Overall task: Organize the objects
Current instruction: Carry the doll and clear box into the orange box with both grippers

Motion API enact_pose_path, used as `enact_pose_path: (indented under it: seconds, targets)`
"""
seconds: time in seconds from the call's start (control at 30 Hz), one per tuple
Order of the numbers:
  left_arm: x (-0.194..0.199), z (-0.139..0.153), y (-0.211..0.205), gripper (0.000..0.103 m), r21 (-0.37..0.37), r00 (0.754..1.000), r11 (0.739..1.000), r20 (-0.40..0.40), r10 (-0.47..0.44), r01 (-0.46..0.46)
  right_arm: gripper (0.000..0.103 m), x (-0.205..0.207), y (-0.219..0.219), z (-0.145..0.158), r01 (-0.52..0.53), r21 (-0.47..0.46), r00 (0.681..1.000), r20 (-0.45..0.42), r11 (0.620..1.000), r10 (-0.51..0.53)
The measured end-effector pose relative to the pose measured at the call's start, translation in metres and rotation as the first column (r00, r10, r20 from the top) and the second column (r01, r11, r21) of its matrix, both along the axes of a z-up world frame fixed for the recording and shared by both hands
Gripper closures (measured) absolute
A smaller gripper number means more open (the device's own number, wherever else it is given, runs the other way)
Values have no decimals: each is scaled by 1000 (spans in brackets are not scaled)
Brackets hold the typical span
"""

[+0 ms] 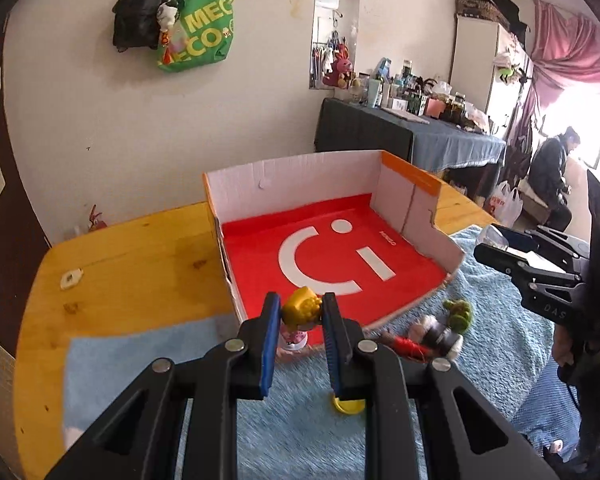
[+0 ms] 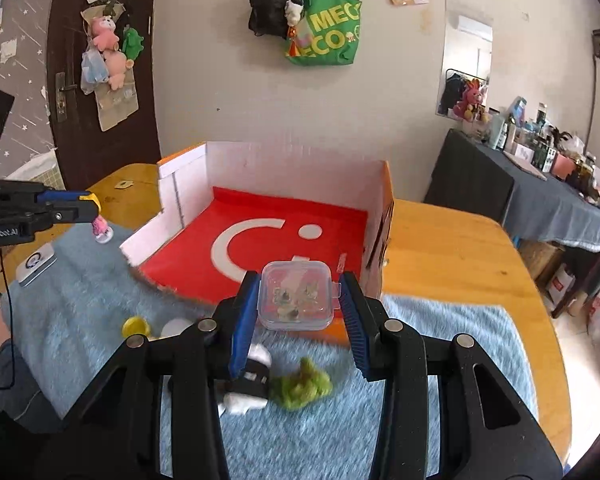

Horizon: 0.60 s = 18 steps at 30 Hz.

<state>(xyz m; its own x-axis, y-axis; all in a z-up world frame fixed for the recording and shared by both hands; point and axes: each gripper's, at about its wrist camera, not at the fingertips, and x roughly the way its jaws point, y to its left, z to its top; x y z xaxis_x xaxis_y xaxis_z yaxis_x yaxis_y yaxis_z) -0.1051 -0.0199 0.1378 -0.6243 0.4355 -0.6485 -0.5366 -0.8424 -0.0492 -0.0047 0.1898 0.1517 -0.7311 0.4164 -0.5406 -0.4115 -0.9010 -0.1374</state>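
Observation:
An open cardboard box [image 1: 320, 172] with a red floor [image 2: 284, 216] stands on the wooden table, its near side cut low. My left gripper [image 1: 300, 310] is shut on a small figurine with a yellow head [image 1: 302, 308] and pink body, held just before the box's near edge; it also shows at the left of the right wrist view [image 2: 100, 228]. My right gripper [image 2: 298, 300] is shut on a clear plastic case [image 2: 298, 296] and holds it over the box's near edge. A doll with green hair [image 2: 300, 386] lies on the blue fluffy mat [image 2: 440, 332] below it.
A yellow cap [image 2: 136, 326] and a white round object [image 2: 176, 326] lie on the mat. A white flat device [image 2: 36, 264] sits at the mat's left. A small white tag [image 1: 71, 279] lies on the wooden table [image 2: 460, 256]. A cluttered side table [image 2: 540, 184] stands at the right.

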Motion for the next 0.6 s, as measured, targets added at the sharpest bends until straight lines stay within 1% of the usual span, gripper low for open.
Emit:
enact_pose_path:
  seconds: [0.07,0.13,0.17,0.27,0.33,0.47,0.53,0.6]
  targets:
    - [-10,3,3,81,-19,1000,1000,14,-5,6,64,-9,8,0,2,-19,1000,15,1000,-2]
    - [-20,3,6,81,-30,998,999,49,-26,28,64,-19,16,-4,-3,-47,999,40,999,5]
    - [-28,2,8,81,-41,996,999,80,-32,35,64,-22,19,-6,-2,-50,999,51,999,4]
    - [-44,-3,16,81,-86,992,995,122,-44,54,64,-33,28,-15,18,-52,995,96,998,-13]
    - [-52,-8,22,81,-110,987,991,153,-55,72,64,-36,32,-18,21,-53,994,112,998,-15]
    - [-74,-25,32,81,-118,959,987,275,-75,111,64,-42,42,-23,27,-77,990,138,997,-16]
    - [-80,-32,37,81,-132,950,984,304,-75,120,64,-45,46,-23,29,-92,989,146,995,-15]
    - [-85,-38,40,81,-130,934,982,348,-83,135,64,-47,50,-23,32,-100,988,156,994,-16]
